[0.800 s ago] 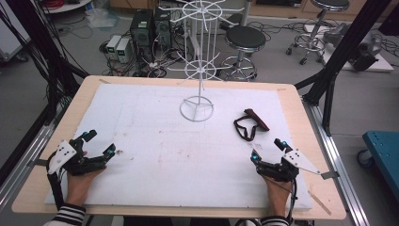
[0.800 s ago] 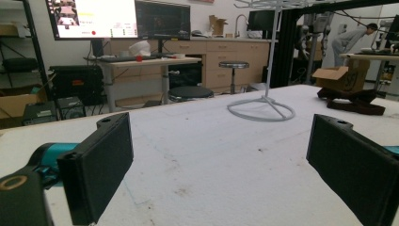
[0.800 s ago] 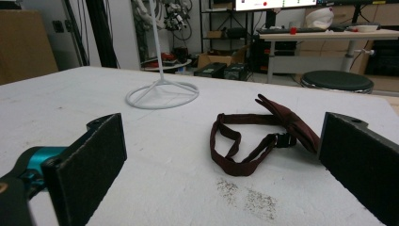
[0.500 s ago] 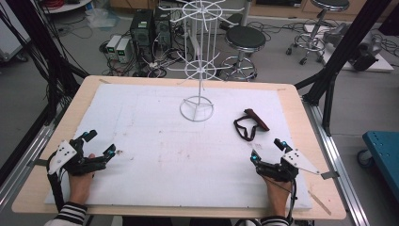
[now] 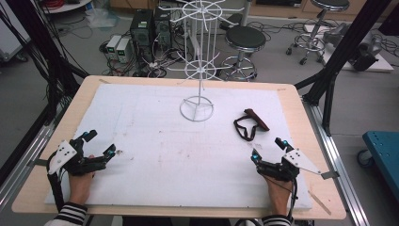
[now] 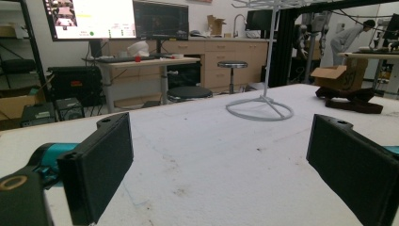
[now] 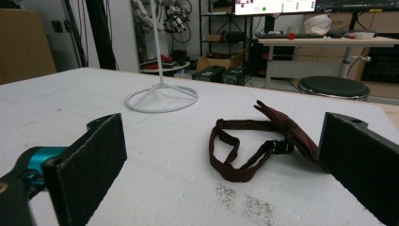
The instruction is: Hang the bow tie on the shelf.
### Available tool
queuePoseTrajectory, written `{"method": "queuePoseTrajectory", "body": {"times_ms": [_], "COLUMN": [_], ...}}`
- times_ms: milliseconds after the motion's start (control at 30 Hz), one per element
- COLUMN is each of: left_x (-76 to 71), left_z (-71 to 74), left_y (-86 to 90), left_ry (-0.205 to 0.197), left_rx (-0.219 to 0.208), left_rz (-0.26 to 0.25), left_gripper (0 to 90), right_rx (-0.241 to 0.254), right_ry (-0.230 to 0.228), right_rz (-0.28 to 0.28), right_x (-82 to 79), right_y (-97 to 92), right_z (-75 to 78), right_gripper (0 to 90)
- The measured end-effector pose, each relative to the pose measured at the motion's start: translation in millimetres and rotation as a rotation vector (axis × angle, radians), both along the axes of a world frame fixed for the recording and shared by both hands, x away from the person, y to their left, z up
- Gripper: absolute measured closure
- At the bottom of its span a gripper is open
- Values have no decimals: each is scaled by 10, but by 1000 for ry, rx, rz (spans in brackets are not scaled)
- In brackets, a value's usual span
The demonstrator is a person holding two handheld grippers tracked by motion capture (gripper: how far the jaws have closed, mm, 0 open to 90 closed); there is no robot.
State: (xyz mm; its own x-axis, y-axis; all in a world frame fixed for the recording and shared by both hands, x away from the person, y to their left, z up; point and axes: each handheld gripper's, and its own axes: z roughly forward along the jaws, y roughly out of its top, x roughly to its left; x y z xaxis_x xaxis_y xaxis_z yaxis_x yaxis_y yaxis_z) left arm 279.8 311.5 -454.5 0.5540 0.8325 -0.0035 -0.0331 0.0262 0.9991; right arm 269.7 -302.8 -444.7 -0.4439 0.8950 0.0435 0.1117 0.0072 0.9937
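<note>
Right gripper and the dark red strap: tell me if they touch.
Apart. In the high view bare white table shows between the right gripper and the strap; in the right gripper view its open fingers hold nothing.

A fixed high camera looks forward and down over the white worktop [image 5: 155, 141], while two low cameras ride close to its surface, each looking along its own tongs. The left gripper view faces across toward the white wire stand [image 6: 259, 107]; the right gripper view faces it too [image 7: 161, 98]. All three share the stand [image 5: 197, 101] and the dark strap [image 5: 248, 125].
</note>
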Motion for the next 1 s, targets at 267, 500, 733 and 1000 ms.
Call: {"method": "queuePoseTrajectory", "body": {"times_ms": [267, 500, 733, 1000], "left_x": [0, 1, 3, 2], "left_z": [0, 0, 0, 1], "left_y": [0, 0, 2, 2], "left_ry": [0, 1, 1, 1], "left_rx": [1, -2, -1, 0], "left_rz": [0, 1, -2, -2], "left_gripper": [81, 81, 80, 80], "right_rx": [-33, -94, -126, -212], "right_ry": [52, 152, 262, 369], "right_rz": [32, 56, 106, 163], "right_x": [80, 265, 562, 902], "right_y": [-42, -52, -79, -56], "right_z": [198, 428, 617, 760], "right_gripper": [12, 12, 13, 13]}}
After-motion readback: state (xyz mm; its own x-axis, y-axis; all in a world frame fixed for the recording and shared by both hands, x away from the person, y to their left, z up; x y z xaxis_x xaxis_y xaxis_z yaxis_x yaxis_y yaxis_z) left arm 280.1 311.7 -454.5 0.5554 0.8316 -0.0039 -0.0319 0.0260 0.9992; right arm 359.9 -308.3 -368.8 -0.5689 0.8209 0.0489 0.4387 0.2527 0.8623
